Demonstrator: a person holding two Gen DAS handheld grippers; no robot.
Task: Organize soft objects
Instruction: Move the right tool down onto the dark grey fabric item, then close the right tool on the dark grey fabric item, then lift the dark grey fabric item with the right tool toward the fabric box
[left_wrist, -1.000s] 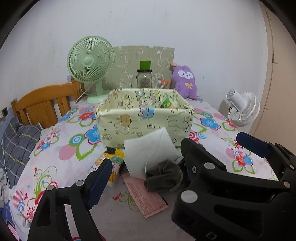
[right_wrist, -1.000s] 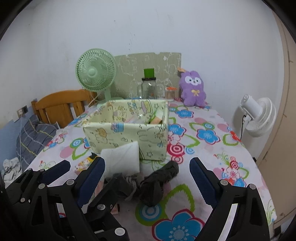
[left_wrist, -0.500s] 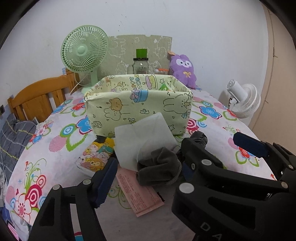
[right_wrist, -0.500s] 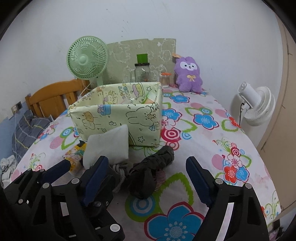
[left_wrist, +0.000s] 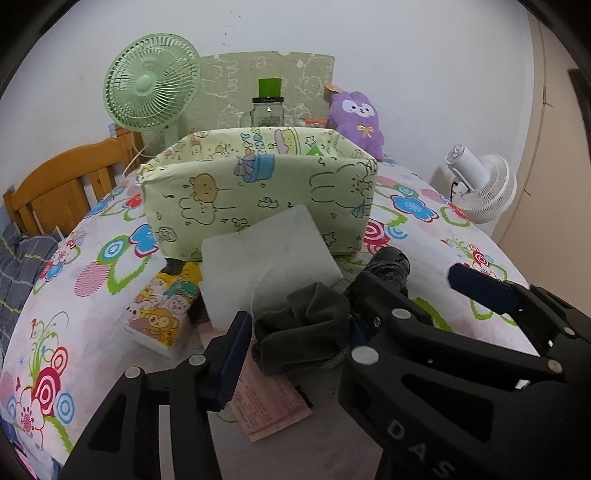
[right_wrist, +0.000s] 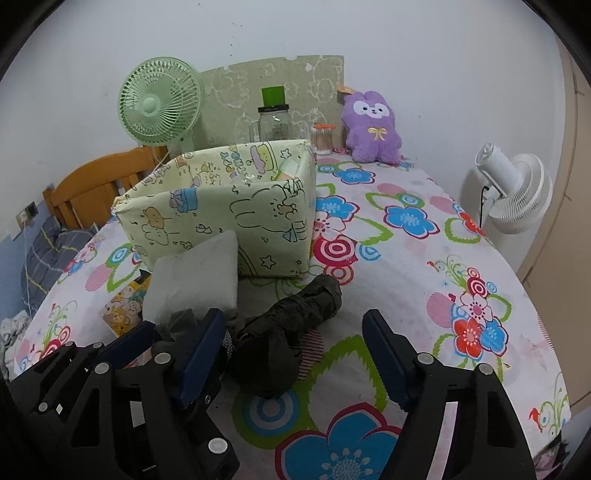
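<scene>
My left hand-held gripper (left_wrist: 299, 332) is closed on one crumpled grey-green cloth (left_wrist: 303, 325) near me on the flower-print bench (right_wrist: 424, 258). My right hand-held gripper (right_wrist: 295, 354) is spread wide around one rolled dark cloth (right_wrist: 291, 325), not touching it. One white flat pad (left_wrist: 266, 266) leans against one pale green cartoon-print fabric box (left_wrist: 258, 192). Two fans stand farther off: one green (right_wrist: 160, 103), one white (right_wrist: 513, 192).

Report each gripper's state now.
Left gripper: closed on the dark green cloth.
Right gripper: open around the black rolled bundle, not gripping.
</scene>
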